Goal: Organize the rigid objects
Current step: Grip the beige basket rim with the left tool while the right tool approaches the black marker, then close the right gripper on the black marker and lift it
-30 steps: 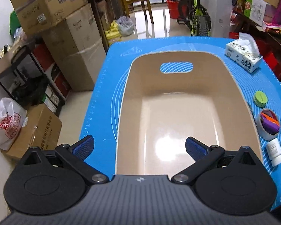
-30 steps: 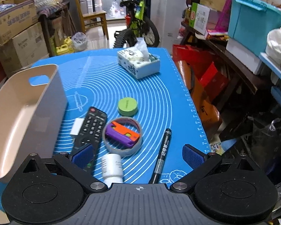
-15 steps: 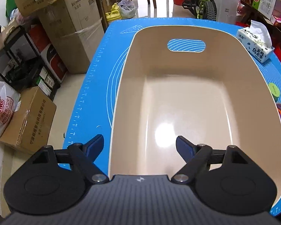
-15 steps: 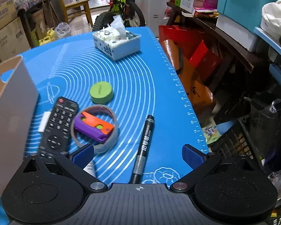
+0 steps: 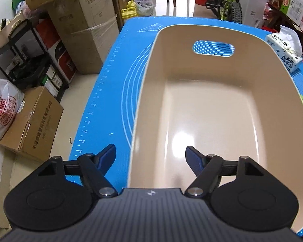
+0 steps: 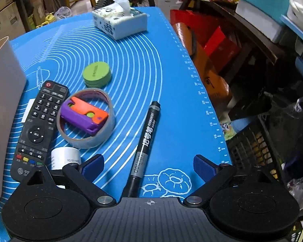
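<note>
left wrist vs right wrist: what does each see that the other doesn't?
Left wrist only: the inside of the beige bin, nothing in it, its handle cutout, and the left gripper closing astride the bin's left wall, not touching it.

Right wrist only: the remote, tape roll with a purple-orange toy inside, white bottle, and marker between the closing fingers of the right gripper, not gripped.

Both: blue mat, tissue box, green puck, bin.
</note>
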A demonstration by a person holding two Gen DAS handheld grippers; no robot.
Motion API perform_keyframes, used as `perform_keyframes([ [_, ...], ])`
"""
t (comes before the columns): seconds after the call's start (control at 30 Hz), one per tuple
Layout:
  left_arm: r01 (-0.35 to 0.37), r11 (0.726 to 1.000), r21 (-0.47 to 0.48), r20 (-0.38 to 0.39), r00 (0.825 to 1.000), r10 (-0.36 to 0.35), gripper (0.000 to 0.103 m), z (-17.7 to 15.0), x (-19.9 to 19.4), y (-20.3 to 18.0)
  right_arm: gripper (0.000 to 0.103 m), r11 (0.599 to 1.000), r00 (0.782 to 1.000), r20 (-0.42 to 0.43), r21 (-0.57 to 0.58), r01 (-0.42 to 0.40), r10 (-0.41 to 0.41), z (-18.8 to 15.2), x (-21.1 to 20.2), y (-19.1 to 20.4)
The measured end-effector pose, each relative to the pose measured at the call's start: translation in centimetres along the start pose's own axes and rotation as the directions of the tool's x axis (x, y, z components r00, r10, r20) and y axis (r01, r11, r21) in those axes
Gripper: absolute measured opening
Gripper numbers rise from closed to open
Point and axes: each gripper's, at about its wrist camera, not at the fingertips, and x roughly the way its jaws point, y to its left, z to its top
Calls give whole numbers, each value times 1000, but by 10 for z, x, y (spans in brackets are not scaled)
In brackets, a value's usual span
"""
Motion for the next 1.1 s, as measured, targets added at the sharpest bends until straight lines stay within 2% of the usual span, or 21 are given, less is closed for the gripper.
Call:
perform_keyframes([
  [0.1,-3,1000,-11,-10,1000,3,69,1,4,5,91,1000,1000,-19,10,3,-2,0,6,-2],
  [0.17,0,1000,-14,-18,1000,-1,57,1,6,6,89,1000,1000,-30,8,5,-5,-1,9,-2],
  [0.2,5,1000,-16,-24,1000,-5,55,1,7,7,88,1000,999,-34,7,5,-5,-1,10,-1],
  [0.27,18,1000,-18,-35,999,-18,36,1,9,8,85,1000,999,-43,5,5,-5,-1,13,0],
  [0.33,28,999,-19,-49,998,-29,26,1,12,8,82,1000,999,-51,5,1,-1,-1,16,1],
  [0.5,28,999,-23,-46,999,-29,18,1,13,10,77,1000,999,-45,8,-11,12,0,17,2],
  [0.53,28,999,-25,-44,999,-29,10,1,13,11,76,1000,999,-41,12,-12,13,1,17,2],
  [0.6,35,999,-38,-47,998,-37,10,1,13,13,69,1000,999,-31,18,-18,19,2,16,2],
  [0.77,51,998,-44,-46,998,-53,9,0,13,15,62,999,1000,-11,27,-17,18,3,15,-1],
  [0.9,57,997,-47,-45,997,-60,9,0,14,17,45,1000,1000,8,8,-26,26,2,13,2],
  [1.1,62,997,-49,-45,997,-64,9,0,13,17,32,999,999,21,-16,-35,36,2,12,8],
])
